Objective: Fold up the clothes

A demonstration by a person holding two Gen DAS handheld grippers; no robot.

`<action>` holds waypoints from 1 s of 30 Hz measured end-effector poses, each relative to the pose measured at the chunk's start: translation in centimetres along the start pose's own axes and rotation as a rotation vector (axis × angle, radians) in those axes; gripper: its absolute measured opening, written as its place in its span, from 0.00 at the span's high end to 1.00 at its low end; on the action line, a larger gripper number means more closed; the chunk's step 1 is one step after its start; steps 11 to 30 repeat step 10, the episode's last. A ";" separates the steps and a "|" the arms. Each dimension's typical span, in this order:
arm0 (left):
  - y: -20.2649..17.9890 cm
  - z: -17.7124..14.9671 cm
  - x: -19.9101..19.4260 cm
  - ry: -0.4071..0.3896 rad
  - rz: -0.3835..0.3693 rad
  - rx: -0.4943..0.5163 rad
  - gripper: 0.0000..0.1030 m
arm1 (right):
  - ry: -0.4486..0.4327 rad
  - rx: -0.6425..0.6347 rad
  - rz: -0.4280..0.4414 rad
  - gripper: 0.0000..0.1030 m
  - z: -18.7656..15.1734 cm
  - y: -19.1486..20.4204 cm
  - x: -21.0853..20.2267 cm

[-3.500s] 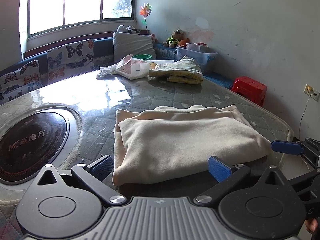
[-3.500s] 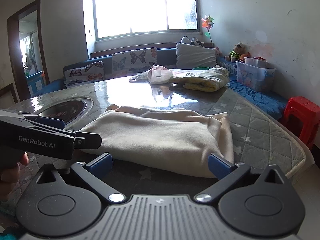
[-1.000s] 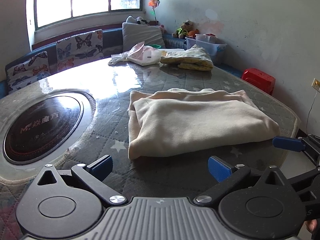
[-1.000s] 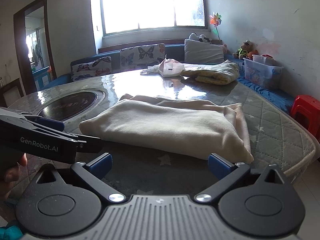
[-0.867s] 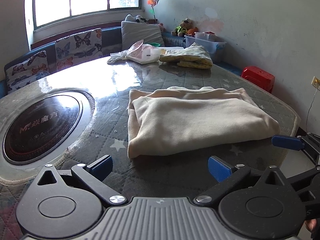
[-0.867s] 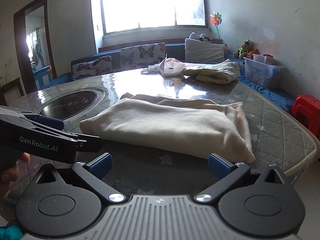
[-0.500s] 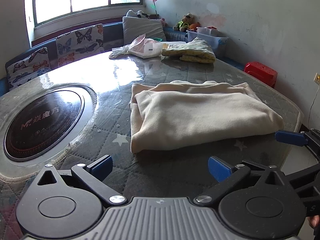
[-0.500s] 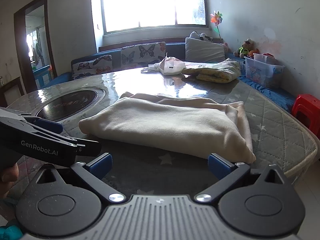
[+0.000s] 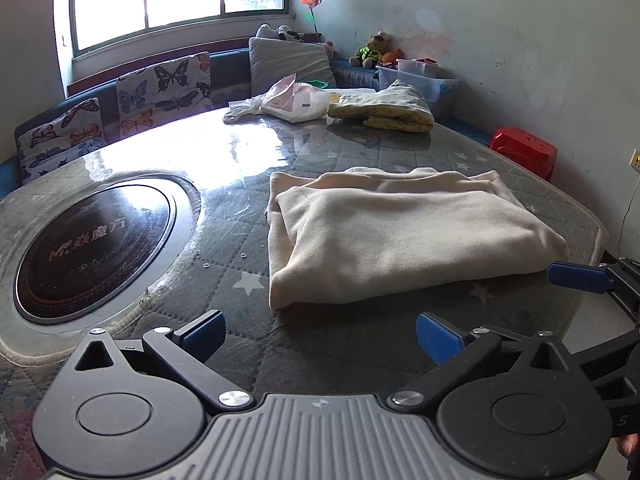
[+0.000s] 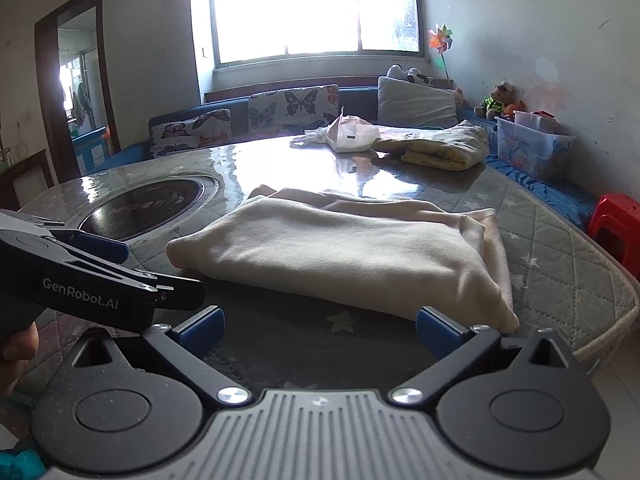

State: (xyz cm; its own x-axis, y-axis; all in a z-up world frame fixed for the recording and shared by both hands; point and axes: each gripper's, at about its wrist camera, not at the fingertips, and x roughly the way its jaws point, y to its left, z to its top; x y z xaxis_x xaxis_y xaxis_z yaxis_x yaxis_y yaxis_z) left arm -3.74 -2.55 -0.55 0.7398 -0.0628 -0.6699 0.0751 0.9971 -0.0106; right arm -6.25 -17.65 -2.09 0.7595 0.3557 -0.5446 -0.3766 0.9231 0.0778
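Lying folded into a thick cream rectangle, the garment (image 9: 400, 236) is sitting on the quilted table cover (image 9: 360, 348) near the table's right edge, with a lower layer peeking out along its far and left sides. Both tools are hanging just short of it, touching nothing: the left gripper (image 9: 320, 332) is standing with its blue pads spread wide and nothing between them, and the right gripper (image 10: 318, 326) is likewise released and holding nothing, its near corner of the cloth lying just ahead of its right pad. Judging from this, the bundle is already lying as a folded piece; whether another fold is wanted cannot be settled. If either tool is pinching only the top layer, the stack is likely slipping apart, since the soft fleece layers are resting loosely on one another; dragging it toward the close edge could send it off the table. Farther back, a clear plastic bin (image 10: 534, 148) is holding smaller tubs whose contents are too small to tell, and a white bag (image 9: 296, 100) is lying beside another folded yellowish cloth (image 9: 384, 112).
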 end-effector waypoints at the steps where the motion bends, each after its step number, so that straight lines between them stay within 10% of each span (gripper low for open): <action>1: 0.1 0.0 0.0 -0.001 0.000 -0.002 0.00 | 0.000 -0.002 0.002 0.00 0.1 0.1 0.0; 30: 2.2 0.8 -0.6 -0.027 0.033 -0.045 0.00 | -0.003 -0.022 0.050 0.00 1.7 0.9 0.6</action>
